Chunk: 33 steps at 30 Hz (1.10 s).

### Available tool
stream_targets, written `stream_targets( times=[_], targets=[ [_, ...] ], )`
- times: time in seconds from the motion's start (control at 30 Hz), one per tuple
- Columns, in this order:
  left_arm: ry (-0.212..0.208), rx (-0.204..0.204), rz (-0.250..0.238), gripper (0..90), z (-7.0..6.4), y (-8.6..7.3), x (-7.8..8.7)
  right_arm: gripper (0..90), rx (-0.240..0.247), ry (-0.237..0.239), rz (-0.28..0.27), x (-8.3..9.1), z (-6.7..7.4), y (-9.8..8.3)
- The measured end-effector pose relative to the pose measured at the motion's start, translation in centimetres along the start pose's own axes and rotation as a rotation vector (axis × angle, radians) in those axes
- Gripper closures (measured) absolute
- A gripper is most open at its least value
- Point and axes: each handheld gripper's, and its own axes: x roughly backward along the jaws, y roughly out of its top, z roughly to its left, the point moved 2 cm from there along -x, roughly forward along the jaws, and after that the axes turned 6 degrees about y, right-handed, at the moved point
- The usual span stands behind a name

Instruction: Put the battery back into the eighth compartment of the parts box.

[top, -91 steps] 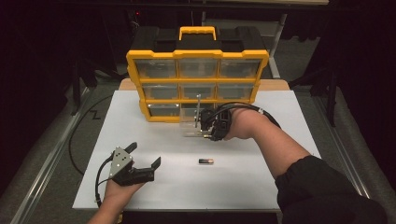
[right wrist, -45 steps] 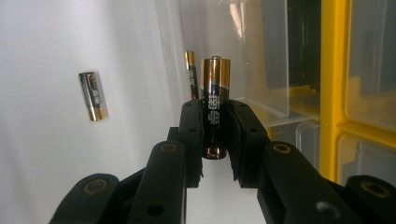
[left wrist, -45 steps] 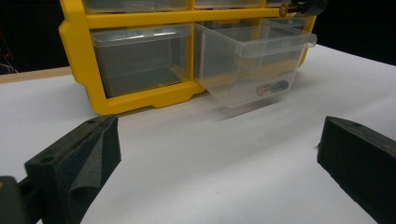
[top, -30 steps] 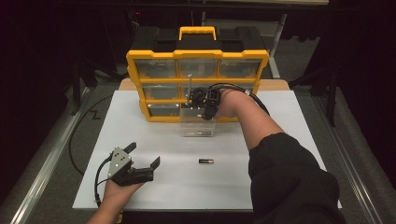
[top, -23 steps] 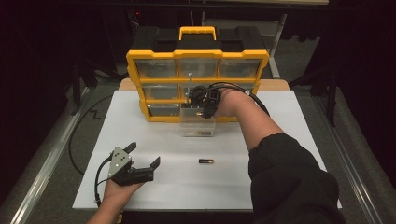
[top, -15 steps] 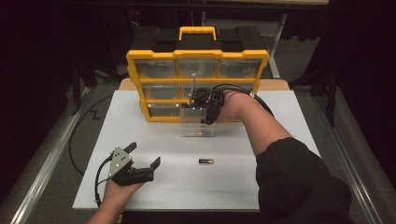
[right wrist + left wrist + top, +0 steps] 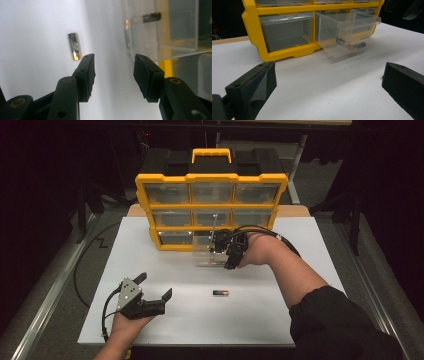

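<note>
A yellow organiser (image 7: 210, 180) with clear drawers stands at the back of the white table. Its bottom middle drawer (image 7: 202, 251) (image 7: 347, 32) is pulled out, with two batteries (image 7: 350, 45) lying in it. My right gripper (image 7: 227, 262) (image 7: 113, 60) hovers beside the drawer's right front corner. Its jaws have just been opening and stand open with nothing between them. A loose battery (image 7: 220, 293) (image 7: 74, 46) lies on the table just ahead of it. My left gripper (image 7: 156, 285) (image 7: 328, 72) rests on the table at the near left, wide open and empty.
The drawer's clear wall (image 7: 150, 32) is close to the right gripper's right jaw, with a battery (image 7: 151, 17) seen through it. A black cable (image 7: 82, 270) loops off the table's left edge. Bare white table (image 7: 175, 325) lies between the two grippers.
My right gripper has drawn back from over the open drawer toward the near side and sits lower. The drawer stays pulled out. The left gripper has not moved.
</note>
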Motion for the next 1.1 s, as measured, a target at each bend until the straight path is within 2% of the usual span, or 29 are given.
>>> stream_targets(
  times=[0.47,0.6,0.67,0.73,1.1],
  targets=[
    [-0.001,-0.003,-0.001,0.4,0.0,0.0,0.0,46.6,-0.008,0.029,0.002,-1.8,2.0,-0.9],
    [-0.002,-0.002,-0.001,0.4,0.0,0.0,0.0,44.5,-0.005,0.032,0.000,-2.4,2.3,-1.1],
    [-0.001,-0.001,-0.003,0.4,0.0,0.0,0.0,43.0,-0.005,0.029,0.018,-2.7,2.5,-1.2],
    [-0.002,-0.001,-0.003,0.3,0.0,0.0,0.0,42.2,-0.012,0.038,0.003,-2.9,2.7,-1.3],
    [-0.002,0.000,-0.002,0.4,-0.1,0.0,0.0,34.9,-0.021,0.040,0.005,-4.3,3.3,-2.1]
  ],
)
